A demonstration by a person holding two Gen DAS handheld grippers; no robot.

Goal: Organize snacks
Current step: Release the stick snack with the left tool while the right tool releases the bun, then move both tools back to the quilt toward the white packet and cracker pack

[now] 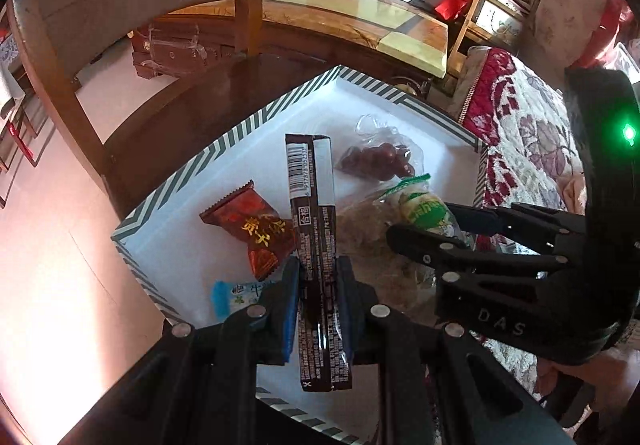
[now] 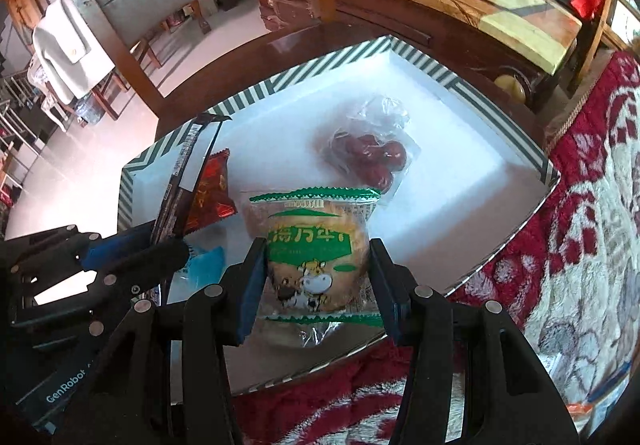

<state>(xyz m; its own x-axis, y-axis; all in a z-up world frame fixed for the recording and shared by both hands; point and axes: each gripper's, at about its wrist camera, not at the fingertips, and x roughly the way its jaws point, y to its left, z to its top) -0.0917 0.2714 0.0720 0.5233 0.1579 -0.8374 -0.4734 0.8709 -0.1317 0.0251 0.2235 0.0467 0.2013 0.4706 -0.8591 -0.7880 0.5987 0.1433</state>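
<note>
Floral red-and-cream bedspread (image 2: 580, 245) fills the right side & near edge under my tongs. Far side: dark wood desk (image 2: 400, 21) w/ a glass top, and a grey-backed wooden chair (image 1: 120, 5) at far left.

White box (image 1: 360, 101) w/ a grey-striped rim sits on the bedspread's left edge, its far corner toward the desk. Inside the box, far-right of center, lies a clear bag of red dates (image 2: 372, 157). On the left of the box lies a red-brown candy packet (image 1: 256, 229) w/ gold lettering, and nearer than that a small blue-and-white sachet (image 1: 232, 297), partly hidden by my left tongs.

My right tongs (image 2: 320, 277) are clamped on a round pastry in a green-and-clear wrapper (image 2: 316, 257) w/ a cartoon cow printed on it; both blue pads press its sides. It hangs over the near part of the box.

My left tongs (image 1: 318, 301) are clenched tight on a long dark-brown snack bar wrapper (image 1: 316, 245), barcode end pointing far. It's held above the box's left-center, just beside the candy packet in view; can't tell if they touch.
</note>
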